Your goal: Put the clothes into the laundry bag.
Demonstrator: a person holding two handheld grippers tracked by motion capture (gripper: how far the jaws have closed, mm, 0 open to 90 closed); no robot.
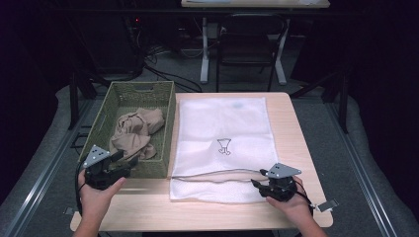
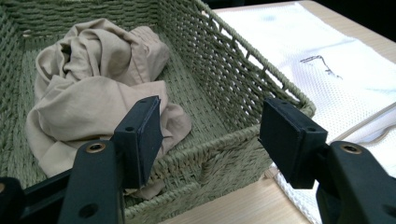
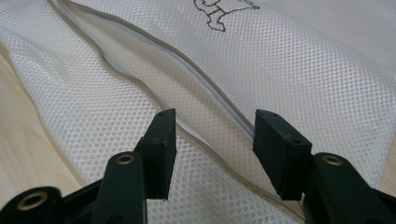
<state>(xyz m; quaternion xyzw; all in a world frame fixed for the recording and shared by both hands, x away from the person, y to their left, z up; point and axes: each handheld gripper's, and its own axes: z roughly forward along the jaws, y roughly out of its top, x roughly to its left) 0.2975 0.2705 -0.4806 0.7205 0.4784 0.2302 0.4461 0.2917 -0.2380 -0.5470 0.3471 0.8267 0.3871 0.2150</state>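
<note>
A crumpled beige garment (image 1: 134, 132) (image 2: 93, 88) lies in a green woven basket (image 1: 166, 106) (image 2: 219, 84) at the table's left. A white mesh laundry bag (image 1: 222, 128) (image 3: 289, 65) (image 2: 336, 70) lies flat beside it, its zipper opening (image 3: 187, 70) running across near the front. My left gripper (image 1: 123, 163) (image 2: 210, 128) is open, held just over the basket's front right corner. My right gripper (image 1: 258, 183) (image 3: 212, 140) is open, its jaws straddling the bag's zipper edge near the front right.
The wooden table (image 1: 291, 128) has bare strips at the front and right edges. A black chair (image 1: 247, 39) and a desk's white legs (image 1: 204, 49) stand behind the table. Cables (image 1: 163, 69) lie on the floor beyond the basket.
</note>
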